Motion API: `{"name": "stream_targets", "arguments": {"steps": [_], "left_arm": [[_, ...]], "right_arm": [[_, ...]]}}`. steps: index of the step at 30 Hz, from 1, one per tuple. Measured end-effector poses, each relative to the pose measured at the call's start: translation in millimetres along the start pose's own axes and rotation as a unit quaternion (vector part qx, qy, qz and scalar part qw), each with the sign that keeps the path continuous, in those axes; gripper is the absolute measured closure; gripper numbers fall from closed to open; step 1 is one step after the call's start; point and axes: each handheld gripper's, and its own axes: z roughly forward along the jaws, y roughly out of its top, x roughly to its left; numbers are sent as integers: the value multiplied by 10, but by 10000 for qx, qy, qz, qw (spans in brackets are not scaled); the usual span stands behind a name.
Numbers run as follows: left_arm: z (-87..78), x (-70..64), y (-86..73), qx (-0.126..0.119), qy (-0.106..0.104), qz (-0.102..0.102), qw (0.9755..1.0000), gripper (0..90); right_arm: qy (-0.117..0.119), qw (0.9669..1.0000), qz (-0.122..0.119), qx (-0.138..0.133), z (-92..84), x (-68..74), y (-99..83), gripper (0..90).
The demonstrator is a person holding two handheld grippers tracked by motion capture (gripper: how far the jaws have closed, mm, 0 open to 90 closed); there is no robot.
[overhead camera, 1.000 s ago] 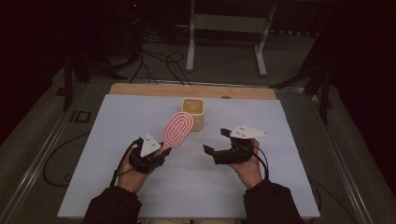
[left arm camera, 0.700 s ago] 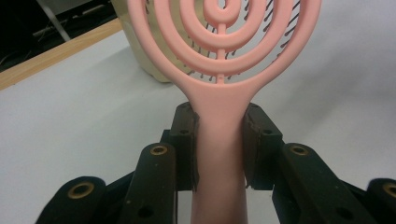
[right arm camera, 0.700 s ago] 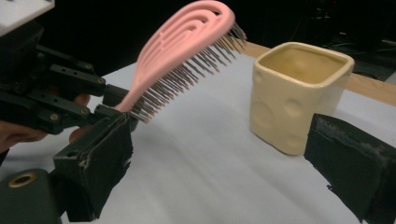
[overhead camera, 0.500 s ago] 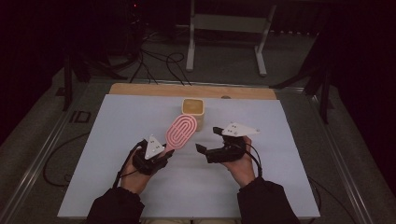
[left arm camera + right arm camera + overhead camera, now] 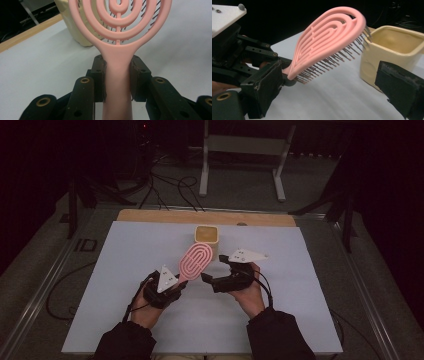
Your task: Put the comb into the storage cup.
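Left tongs clamping brush handle, right tongs standing apart beside its head; bristles are risking snagging cup rim just beyond.

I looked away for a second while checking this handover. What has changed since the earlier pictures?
The right gripper has slid left across the table toward the pink hairbrush, its fingers open with nothing between them. The left gripper stays put, shut on the brush handle, the head raised beside the yellow cup, which has not moved.
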Motion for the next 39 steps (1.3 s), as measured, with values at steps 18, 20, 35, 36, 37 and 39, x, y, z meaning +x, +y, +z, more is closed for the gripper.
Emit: {"name": "stream_targets", "arguments": {"steps": [18, 20, 35, 36, 37, 39], "left_arm": [[-25, -72, 29, -150, 146, 211, 9996, 698], [-27, -75, 30, -174, 153, 221, 9995, 699], [-42, -90, 35, -265, 151, 232, 9993, 698], [-43, -87, 34, -249, 148, 242, 9993, 698], [-42, -87, 32, -252, 151, 242, 9993, 698], [-41, -91, 32, -281, 136, 212, 9993, 698]], "right_arm": [[160, 9996, 244, 41, 226, 38, 97, 78], [191, 9994, 285, 54, 243, 37, 102, 81], [277, 9986, 440, 106, 314, 70, 115, 300], [287, 9985, 459, 106, 314, 69, 115, 316], [304, 9984, 476, 98, 315, 68, 115, 333], [345, 9980, 531, 93, 322, 71, 117, 367]]}}
